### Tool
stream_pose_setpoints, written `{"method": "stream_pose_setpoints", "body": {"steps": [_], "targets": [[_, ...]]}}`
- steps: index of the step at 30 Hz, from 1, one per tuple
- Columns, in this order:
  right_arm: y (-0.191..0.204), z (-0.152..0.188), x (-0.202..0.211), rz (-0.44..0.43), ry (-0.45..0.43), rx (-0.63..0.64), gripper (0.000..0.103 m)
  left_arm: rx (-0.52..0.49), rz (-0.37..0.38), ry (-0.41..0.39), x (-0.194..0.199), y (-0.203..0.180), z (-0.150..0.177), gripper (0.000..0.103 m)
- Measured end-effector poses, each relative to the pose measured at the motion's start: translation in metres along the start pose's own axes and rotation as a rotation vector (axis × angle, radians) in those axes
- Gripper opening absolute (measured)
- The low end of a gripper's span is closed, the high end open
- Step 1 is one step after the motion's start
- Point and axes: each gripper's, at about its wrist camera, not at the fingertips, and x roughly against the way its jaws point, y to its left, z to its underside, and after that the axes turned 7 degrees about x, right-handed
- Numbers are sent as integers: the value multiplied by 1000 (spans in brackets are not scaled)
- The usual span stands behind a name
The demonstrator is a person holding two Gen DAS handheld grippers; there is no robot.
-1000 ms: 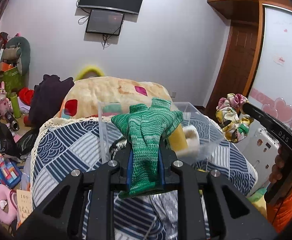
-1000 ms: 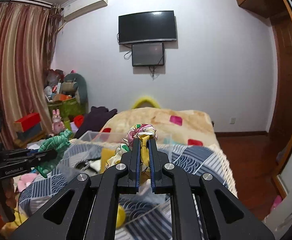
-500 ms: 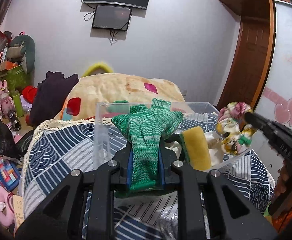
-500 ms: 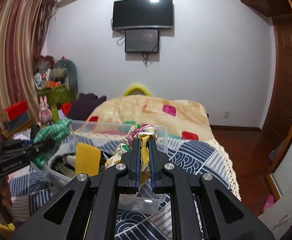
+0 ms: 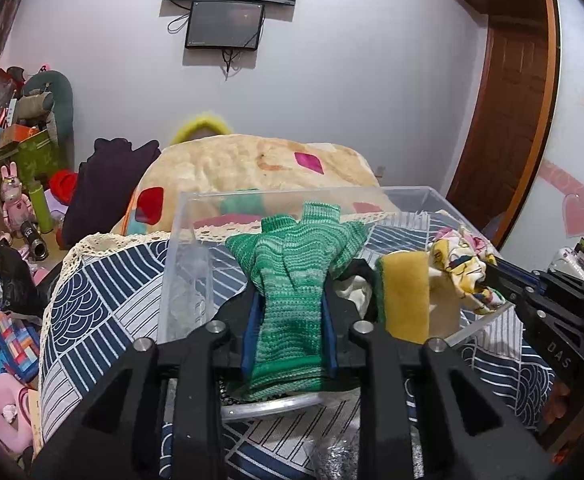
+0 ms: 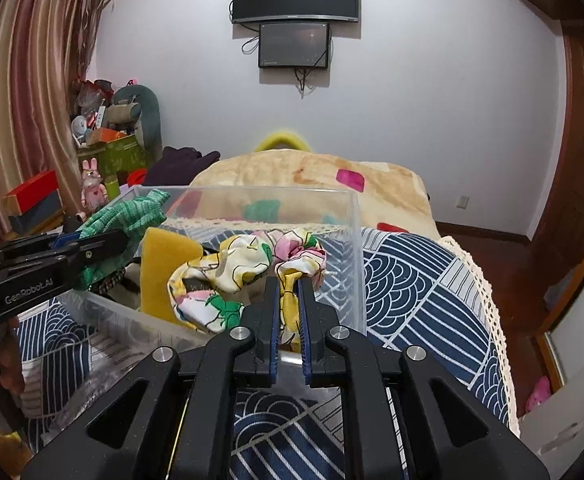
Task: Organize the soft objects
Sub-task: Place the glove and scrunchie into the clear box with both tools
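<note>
My left tongs are squeezed tight on a green knitted glove. The glove sticks up between the two fingers, and its top fans out over the near side of the clear box. I see the same glove from my other camera, off to the left, held up just above the box rim.

My right tongs are pinched shut on a flowery cloth hair tie. It is yellow, pink and green. Most of it hangs over the front edge of the clear box, and part sags down inside. In the left view the hair tie sits at the right side of the box.

A yellow sponge stands up inside the box, just beside the hair tie. Something white and something dark lie behind it, but I cannot tell what they are.

The box rests on a blue and white blanket on the bed.
</note>
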Motion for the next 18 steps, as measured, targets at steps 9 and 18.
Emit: {"method": "stream_pose_setpoints", "body": {"steps": [9, 18], "targets": [[1, -1, 13, -24, -29, -4, 35, 13, -15, -4, 9, 7, 2, 58], [12, -4, 40, -70, -105, 16, 58, -43, -27, -59, 42, -5, 8, 91]]}}
